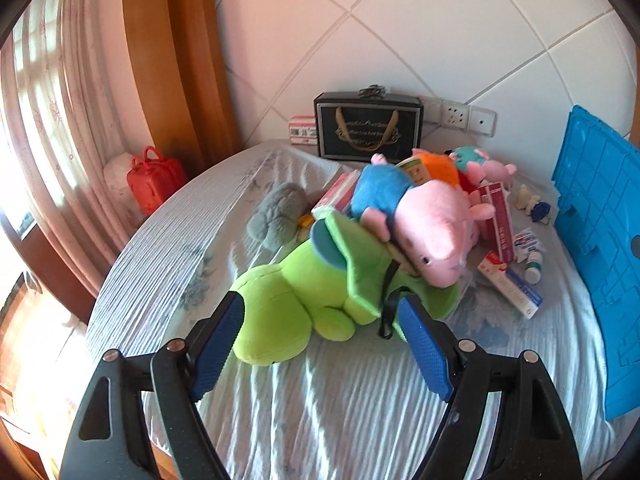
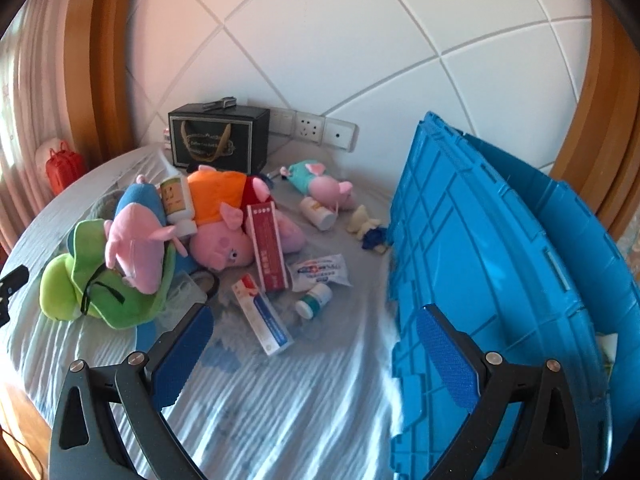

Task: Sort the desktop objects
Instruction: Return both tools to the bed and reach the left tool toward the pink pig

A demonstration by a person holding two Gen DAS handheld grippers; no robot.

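Left view: the left gripper [image 1: 320, 320] hangs spread before the green plush [image 1: 304, 300], apparently about to take it from the toy heap. Right view: the right gripper [image 2: 316, 324] hangs spread, empty, beside the blue crate [image 2: 500, 260]; next comes closing on the plush.

Wall: white padded panels [image 2: 328, 40] crossed by diagonal seams, framed by wood trim [image 1: 180, 60].
Outlets: a white socket strip [image 2: 312, 128] low on the wall.
Window: at left, behind a sheer pink curtain [image 1: 52, 100]; daylight pours through.
Surface: a pale blue striped sheet [image 1: 340, 408], streaked with sun and shadow.
Light: warm at left, cooler toward the right.
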